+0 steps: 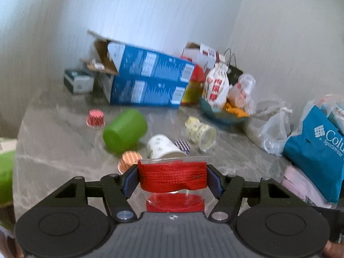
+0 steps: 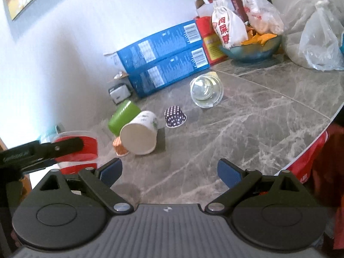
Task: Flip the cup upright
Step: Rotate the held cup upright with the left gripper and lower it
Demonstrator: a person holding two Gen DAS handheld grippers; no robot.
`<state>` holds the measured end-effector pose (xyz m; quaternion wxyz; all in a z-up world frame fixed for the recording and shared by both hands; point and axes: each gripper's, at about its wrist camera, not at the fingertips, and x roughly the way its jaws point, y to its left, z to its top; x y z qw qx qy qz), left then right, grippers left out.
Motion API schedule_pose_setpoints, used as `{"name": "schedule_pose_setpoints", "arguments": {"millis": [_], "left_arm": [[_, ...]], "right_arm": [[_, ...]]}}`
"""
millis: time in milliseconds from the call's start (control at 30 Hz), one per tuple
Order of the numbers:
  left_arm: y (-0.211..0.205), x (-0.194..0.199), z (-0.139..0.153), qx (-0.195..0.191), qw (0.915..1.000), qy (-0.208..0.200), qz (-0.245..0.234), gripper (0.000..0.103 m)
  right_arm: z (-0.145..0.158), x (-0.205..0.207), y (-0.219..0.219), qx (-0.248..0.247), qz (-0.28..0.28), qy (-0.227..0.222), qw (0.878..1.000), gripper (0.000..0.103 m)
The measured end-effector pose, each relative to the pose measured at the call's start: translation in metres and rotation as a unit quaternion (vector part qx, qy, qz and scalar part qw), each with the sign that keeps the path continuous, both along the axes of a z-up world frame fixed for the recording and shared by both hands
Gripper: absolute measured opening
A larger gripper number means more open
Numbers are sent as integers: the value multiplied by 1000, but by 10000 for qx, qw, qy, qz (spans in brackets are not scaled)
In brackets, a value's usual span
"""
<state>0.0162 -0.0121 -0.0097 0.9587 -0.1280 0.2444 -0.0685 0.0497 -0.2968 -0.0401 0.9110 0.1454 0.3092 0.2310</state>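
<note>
My left gripper is shut on a clear plastic cup with red bands, held upright above the marble table. The same cup and the left gripper's fingers show at the left of the right wrist view. My right gripper is open and empty above the table's front part. A white paper cup lies on its side ahead of it, mouth toward me. A green cup and a clear cup also lie on their sides.
Small cupcake liners lie mouth down: a dark dotted one, an orange one, a red one. Blue boxes, a bowl with bags, plastic bags and a blue bag line the back and right.
</note>
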Motion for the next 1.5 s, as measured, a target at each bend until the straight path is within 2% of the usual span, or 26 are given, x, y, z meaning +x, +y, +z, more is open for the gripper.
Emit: {"name": "schedule_pose_setpoints", "arguments": {"millis": [200, 367, 533, 667, 800, 1000, 1100, 1333, 1433, 1500], "left_arm": [[1, -13, 1, 313, 9983, -463, 159, 69], [-2, -17, -11, 414, 9953, -820, 307, 69], [-22, -22, -36, 949, 9837, -1333, 749, 69], [-40, -31, -50, 1248, 9752, -1631, 822, 69], [-48, -35, -59, 1263, 9753, -1652, 738, 69], [-51, -46, -71, 1506, 9648, -1937, 944, 69], [-54, -47, -79, 1612, 9624, -1970, 953, 69], [-51, -58, -90, 1569, 9577, -2190, 1013, 69], [-52, -64, -97, 1668, 9510, -2375, 1064, 69], [-50, -66, -101, 1636, 9511, -2402, 1051, 69]], "right_arm": [[-4, 2, -2, 175, 3, 34, 9998, 96], [-8, -1, -1, 246, 21, -68, 9997, 97], [-20, -3, 3, 274, -73, -131, 9995, 97], [-27, -8, 4, 221, -125, -316, 9992, 97], [-30, -12, -3, 315, -242, -458, 9982, 98], [-35, -19, -10, 391, -320, -704, 9962, 99], [-40, -23, -11, 382, -301, -782, 9957, 99], [-46, -37, -5, 250, -159, -920, 9953, 100], [-49, -46, -4, 235, -122, -985, 9948, 101], [-52, -50, -3, 229, -76, -995, 9947, 102]]}}
